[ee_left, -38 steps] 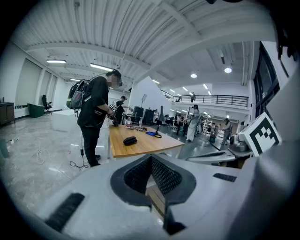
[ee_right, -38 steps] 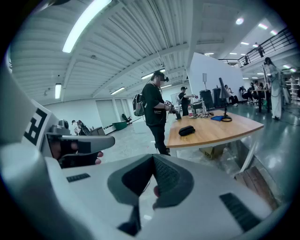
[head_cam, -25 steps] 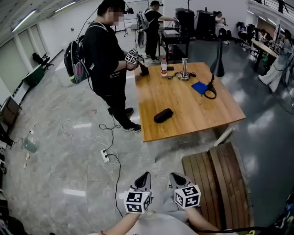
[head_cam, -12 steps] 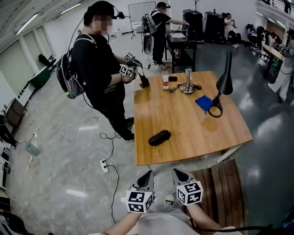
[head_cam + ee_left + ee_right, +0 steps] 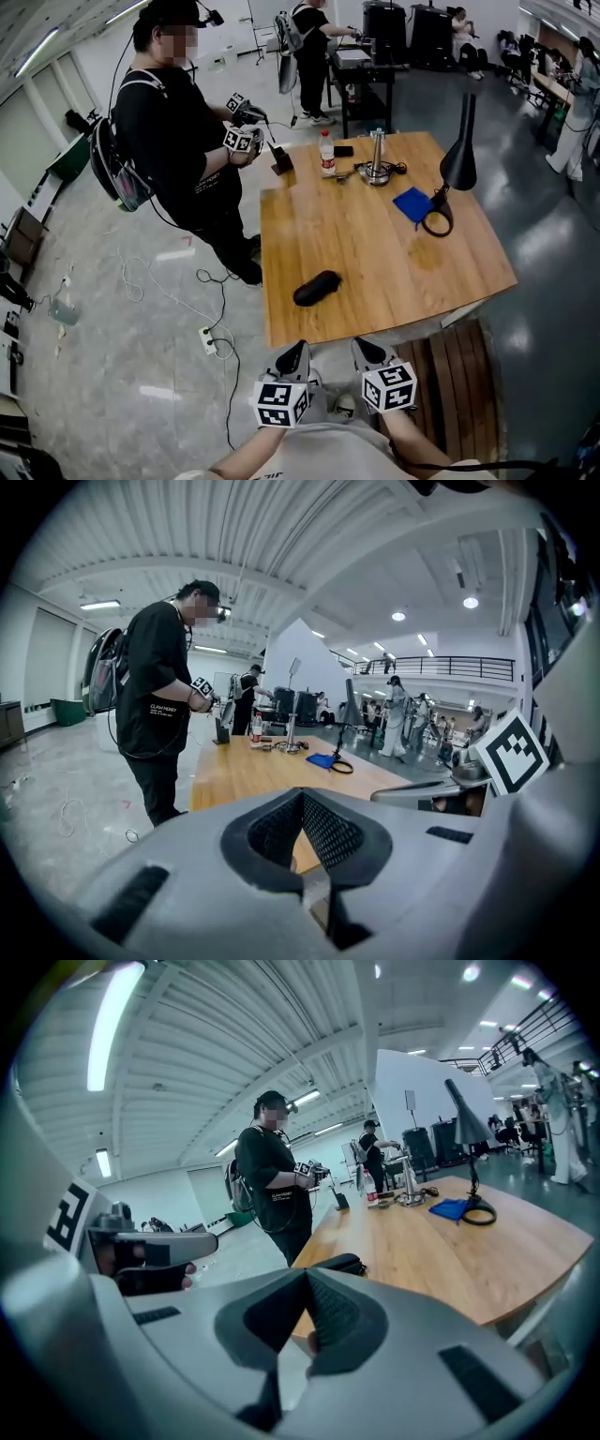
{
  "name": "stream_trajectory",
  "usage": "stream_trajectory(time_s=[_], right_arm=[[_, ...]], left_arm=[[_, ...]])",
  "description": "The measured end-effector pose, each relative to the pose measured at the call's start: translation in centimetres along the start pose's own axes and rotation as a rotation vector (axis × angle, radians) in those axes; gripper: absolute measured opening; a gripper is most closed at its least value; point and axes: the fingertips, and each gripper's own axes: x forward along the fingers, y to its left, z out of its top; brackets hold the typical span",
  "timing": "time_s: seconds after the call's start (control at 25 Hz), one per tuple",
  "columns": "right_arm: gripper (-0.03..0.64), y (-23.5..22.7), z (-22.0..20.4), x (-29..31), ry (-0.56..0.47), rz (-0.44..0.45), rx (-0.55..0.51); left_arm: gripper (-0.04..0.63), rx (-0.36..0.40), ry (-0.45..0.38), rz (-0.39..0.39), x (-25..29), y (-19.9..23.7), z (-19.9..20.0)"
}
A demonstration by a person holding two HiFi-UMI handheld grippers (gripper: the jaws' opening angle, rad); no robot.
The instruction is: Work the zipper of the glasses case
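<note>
Left gripper (image 5: pixel 296 356) and right gripper (image 5: pixel 366 352), jaws pressed together and empty, hang short of the table (image 5: pixel 375 234); the glasses case (image 5: pixel 317 288) lies ahead, apart.

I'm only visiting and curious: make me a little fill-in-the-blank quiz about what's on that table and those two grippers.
The glasses case lying on the wooden table is ___ in colour.
The left gripper and the right gripper both have their jaws ___.
The cloth beside the lamp is ___.
Missing words: black; shut; blue.
</note>
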Motion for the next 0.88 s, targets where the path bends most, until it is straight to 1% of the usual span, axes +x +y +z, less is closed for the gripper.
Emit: stream_trajectory(time_s=[0.24, 0.52, 0.68, 0.88], right_arm=[[-0.002, -1.4, 2.5, 3.7, 0.005, -0.035, 0.0], [-0.002, -2.4, 4.9, 8.9, 0.008, -0.072, 0.005], [-0.002, -2.7, 5.4, 10.8, 0.023, -0.077, 0.001], [-0.002, -3.4, 5.3, 12.4, 0.059, -0.056, 0.008]], left_arm=[[0.006, 0.02, -0.004, -0.056, 4.4, 2.3, 2.7], [0.006, 0.029, -0.002, -0.109, 9.0, 6.3, 4.5], [0.006, 0.023, 0.017, -0.136, 11.0, 7.2, 4.7], [0.006, -0.003, 0.053, -0.133, 12.5, 7.7, 3.9]])
